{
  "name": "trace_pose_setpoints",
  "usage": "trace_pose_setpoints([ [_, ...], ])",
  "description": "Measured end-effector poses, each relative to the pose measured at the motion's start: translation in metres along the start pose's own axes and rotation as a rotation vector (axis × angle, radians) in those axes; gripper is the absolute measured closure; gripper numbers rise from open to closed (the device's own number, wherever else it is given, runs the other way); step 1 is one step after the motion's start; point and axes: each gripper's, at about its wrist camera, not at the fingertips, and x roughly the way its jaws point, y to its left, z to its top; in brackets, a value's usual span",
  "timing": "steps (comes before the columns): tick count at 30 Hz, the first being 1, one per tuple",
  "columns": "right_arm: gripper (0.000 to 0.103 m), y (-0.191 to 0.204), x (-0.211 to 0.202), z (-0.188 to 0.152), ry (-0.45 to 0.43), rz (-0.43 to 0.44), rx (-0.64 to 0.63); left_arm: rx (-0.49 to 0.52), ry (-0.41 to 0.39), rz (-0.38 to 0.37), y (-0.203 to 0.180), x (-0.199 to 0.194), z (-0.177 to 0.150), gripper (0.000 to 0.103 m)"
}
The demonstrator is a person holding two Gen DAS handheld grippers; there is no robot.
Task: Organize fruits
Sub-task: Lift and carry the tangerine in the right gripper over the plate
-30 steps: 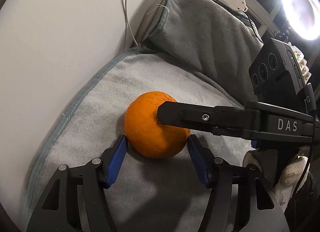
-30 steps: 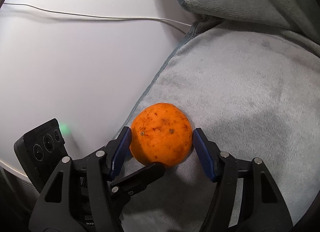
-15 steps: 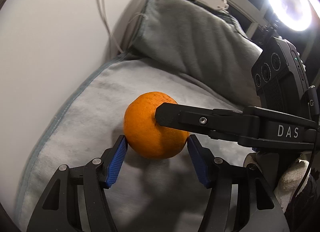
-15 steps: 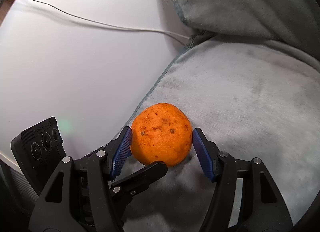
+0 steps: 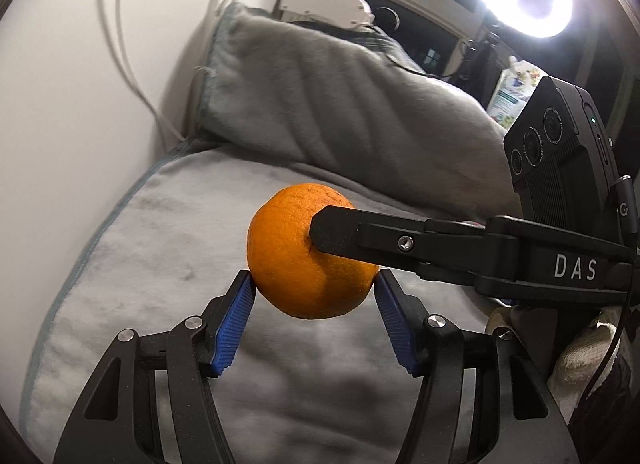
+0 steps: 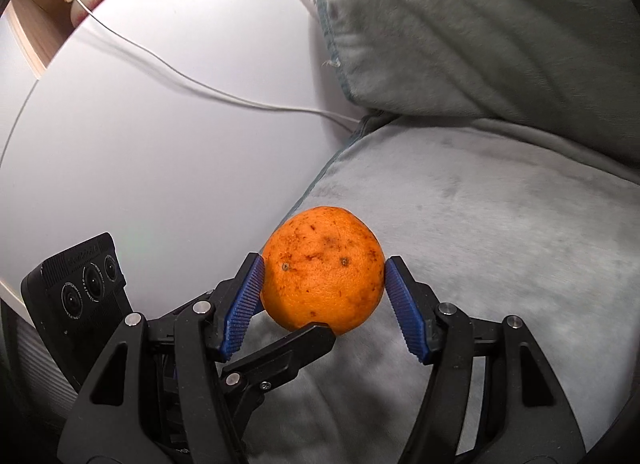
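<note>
1. The orange (image 5: 308, 252) is held in the air above the grey blanket (image 5: 160, 264), which is spread over the white desk (image 5: 60, 104); no part of the fruit is seen touching the cloth.
2. The left gripper (image 5: 314, 320) is closed on the orange at about half width, with its blue pads (image 5: 236, 324) pressed on the two lower sides.
3. The right gripper (image 6: 323, 304) is closed on the same orange (an unusual double grasp), also at about half width, and its pads (image 6: 244, 304) are seen against the peel.
4. A slip can be expected if the two hands are not moved together: the fruit is round and is pinched low, so it may be rolled out of one pair of pads.
5. The peel may be bruised if both grips are tightened.
6. No bowl or basket is visible, so the place for the orange cannot be told.
7. The white cable (image 6: 200, 84) on the desk could be caught during a low, sideways move.
</note>
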Motion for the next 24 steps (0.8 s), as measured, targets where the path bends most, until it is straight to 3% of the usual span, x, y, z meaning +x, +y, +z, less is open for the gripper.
trace_pose_setpoints([
  [24,0.038,-0.064,-0.133,-0.031,-0.193,-0.153,0.108,0.169,0.037,-0.199,-0.120,0.032,0.002,0.042],
])
